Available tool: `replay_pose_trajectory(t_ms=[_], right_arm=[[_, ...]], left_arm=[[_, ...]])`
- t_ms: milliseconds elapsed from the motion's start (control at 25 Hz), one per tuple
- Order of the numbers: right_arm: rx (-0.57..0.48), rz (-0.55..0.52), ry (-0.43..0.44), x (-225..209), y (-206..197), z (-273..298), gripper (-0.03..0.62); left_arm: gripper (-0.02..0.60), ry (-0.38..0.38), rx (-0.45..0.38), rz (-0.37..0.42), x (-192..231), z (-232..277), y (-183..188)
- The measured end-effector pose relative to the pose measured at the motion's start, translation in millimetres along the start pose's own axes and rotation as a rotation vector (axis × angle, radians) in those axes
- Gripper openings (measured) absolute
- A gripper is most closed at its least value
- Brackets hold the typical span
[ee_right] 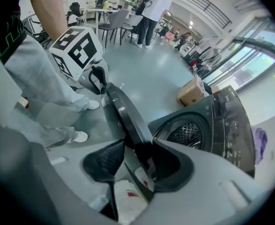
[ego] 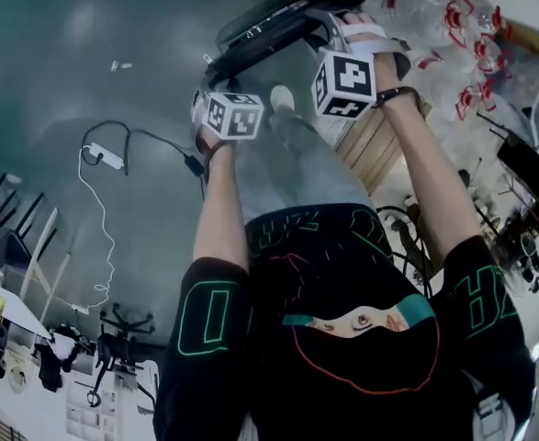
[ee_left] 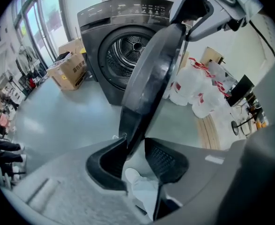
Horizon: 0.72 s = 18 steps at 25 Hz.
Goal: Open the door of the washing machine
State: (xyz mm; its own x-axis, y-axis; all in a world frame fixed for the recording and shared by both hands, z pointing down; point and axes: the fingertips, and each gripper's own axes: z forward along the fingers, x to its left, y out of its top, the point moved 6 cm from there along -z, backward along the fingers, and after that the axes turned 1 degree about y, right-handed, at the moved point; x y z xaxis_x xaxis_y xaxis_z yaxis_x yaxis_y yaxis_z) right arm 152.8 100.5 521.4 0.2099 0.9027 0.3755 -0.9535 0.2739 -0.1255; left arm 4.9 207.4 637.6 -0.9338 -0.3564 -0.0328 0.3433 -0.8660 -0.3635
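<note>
Door (ee_left: 151, 74) of the washing machine (ee_left: 95, 27) stands swung well out from the front, leaving the round opening and the metal drum (ee_left: 135, 50) bare behind it. Your left tool (ee_left: 130, 146) has its jaws closed on the door's rim, the dark edge filling the gap at the tips, with your pale shoe (ee_left: 137, 182) on the floor showing below. Your right tool (ee_right: 137, 149) is clamped on the same rim further along, and from its view the marker cube (ee_right: 78, 48) of your left tool sits at the far end of the door. A cardboard box (ee_left: 69, 69) stands beside the machine on one side. White bags (ee_left: 198, 86) lie on the other.
</note>
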Motion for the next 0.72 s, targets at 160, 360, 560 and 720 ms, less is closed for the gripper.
replay_pose_trajectory(t_ms=[160,360,560,720], right_arm=[[-0.033,-0.052,0.017,20,-11,-8,0.179],[-0.057,-0.126,0.02,32,-18,-15,0.179],[-0.058,-0.188,0.038,44,-27,-20,0.179],[-0.049,-0.241,0.041,50,-37,-24,0.179]], left_arm=[[0.11,0.025,0.006,-0.059,-31,-6,-14],[0.11,0.046,0.005,-0.122,-57,-12,-26],[0.11,0.042,0.011,-0.175,-84,-16,-35],[0.109,0.029,-0.003,-0.197,-106,-18,-38]])
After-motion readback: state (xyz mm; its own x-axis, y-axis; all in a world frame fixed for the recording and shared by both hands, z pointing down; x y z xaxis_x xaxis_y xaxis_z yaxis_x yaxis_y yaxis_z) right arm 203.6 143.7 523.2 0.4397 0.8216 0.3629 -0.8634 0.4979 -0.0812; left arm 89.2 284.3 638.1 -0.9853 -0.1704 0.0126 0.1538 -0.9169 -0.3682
